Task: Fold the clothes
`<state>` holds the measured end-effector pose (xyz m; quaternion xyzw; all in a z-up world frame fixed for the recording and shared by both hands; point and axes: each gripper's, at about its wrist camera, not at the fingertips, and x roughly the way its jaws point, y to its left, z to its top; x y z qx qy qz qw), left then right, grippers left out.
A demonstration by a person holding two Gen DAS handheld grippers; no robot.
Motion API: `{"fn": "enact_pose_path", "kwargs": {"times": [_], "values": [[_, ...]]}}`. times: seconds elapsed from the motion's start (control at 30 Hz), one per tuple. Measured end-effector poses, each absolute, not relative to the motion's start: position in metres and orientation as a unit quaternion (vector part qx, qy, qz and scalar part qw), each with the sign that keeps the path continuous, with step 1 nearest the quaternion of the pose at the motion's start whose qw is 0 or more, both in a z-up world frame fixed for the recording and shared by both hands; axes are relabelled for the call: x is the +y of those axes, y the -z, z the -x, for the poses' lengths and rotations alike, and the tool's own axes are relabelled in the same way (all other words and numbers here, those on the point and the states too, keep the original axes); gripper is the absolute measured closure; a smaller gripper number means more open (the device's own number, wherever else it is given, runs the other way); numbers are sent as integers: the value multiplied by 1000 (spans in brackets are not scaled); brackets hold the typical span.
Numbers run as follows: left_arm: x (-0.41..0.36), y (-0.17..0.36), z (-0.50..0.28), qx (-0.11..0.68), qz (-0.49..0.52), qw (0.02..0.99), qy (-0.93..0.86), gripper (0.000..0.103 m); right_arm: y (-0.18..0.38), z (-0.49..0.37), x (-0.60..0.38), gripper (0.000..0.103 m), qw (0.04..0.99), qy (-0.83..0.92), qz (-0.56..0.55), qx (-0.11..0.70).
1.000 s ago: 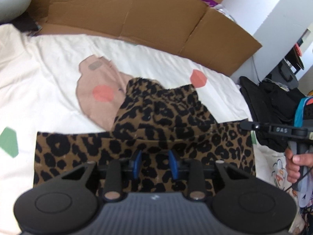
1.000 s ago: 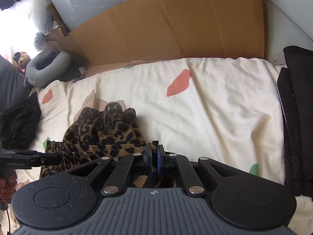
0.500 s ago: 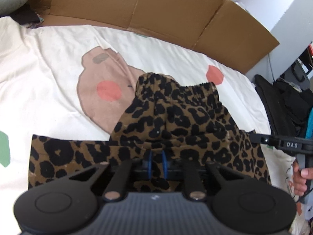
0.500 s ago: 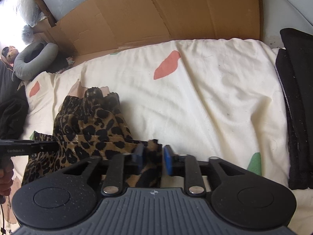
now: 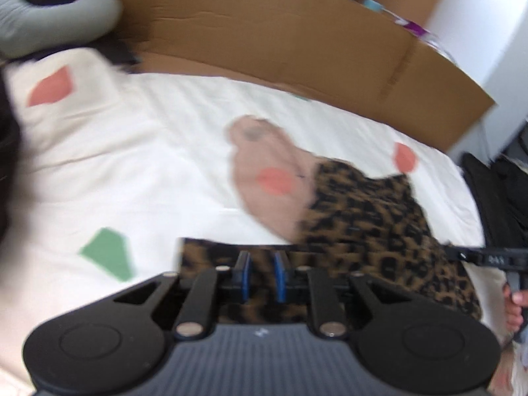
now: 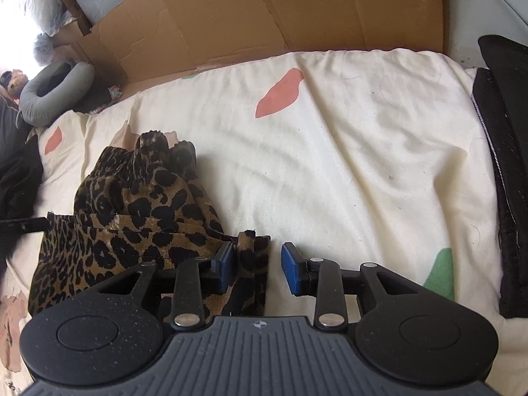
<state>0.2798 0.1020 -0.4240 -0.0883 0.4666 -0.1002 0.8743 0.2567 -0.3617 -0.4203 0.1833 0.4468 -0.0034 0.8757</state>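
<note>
The leopard garment (image 6: 132, 217) is released on the bed (image 6: 330, 165) by the right gripper (image 6: 257, 267), jaws spread, while the left gripper (image 5: 260, 274), opening, probably pinches nothing

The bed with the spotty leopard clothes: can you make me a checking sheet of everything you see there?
Surface: cream bedsheet with coral and green patches, wrinkled.
Job's things: leopard-print garment, bunched at the far end, partly folded.
Clutter: black clothes along the sheet's right edge; grey neck pillow at the far left.
Grippers: right gripper, jaws apart, a fabric corner between them against the left pad only; left gripper, jaws opening over the garment's near edge, blurred.
Cables: nothing seen.
Surroundings: flattened cardboard standing behind the bed; a hand on the right gripper's handle.
</note>
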Motion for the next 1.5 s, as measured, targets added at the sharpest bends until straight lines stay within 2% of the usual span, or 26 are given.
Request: {"fn": "enact_pose_path", "kwargs": {"times": [0.13, 0.23, 0.33, 0.4, 0.7, 0.93, 0.97, 1.07, 1.1, 1.13, 1.3, 1.5], "values": [[119, 428, -282, 463, 75, 880, 71, 75, 421, -260, -356, 66, 876, 2, -166, 452], [124, 433, -283, 462, 60, 882, 63, 72, 421, -262, -354, 68, 876, 0, -156, 456], [125, 441, -283, 468, 49, 880, 64, 72, 420, -262, -351, 75, 877, -6, -146, 457], [122, 448, -286, 474, 44, 877, 69, 71, 420, -263, -349, 84, 878, -10, -143, 457], [109, 458, -291, 475, 18, 875, 92, 68, 421, -263, -349, 84, 877, -17, -140, 459], [111, 461, -290, 482, 41, 872, 77, 67, 421, -263, -350, 84, 877, -21, -140, 460], [110, 461, -290, 484, 41, 871, 78, 68, 421, -263, -351, 84, 877, -21, -141, 460], [107, 460, -292, 487, 40, 868, 85, 81, 421, -263, -350, 85, 877, -21, -140, 459], [105, 459, -291, 486, 36, 869, 87, 89, 421, -263, -350, 87, 877, -22, -140, 459], [102, 457, -289, 482, 26, 871, 88, 93, 420, -263, -351, 91, 877, -22, -142, 458], [88, 445, -273, 455, -26, 886, 86, 95, 411, -256, -348, 97, 884, -15, -137, 447], [99, 423, -262, 430, -4, 900, 78, 95, 394, -243, -353, 97, 890, -7, -153, 429]]}}
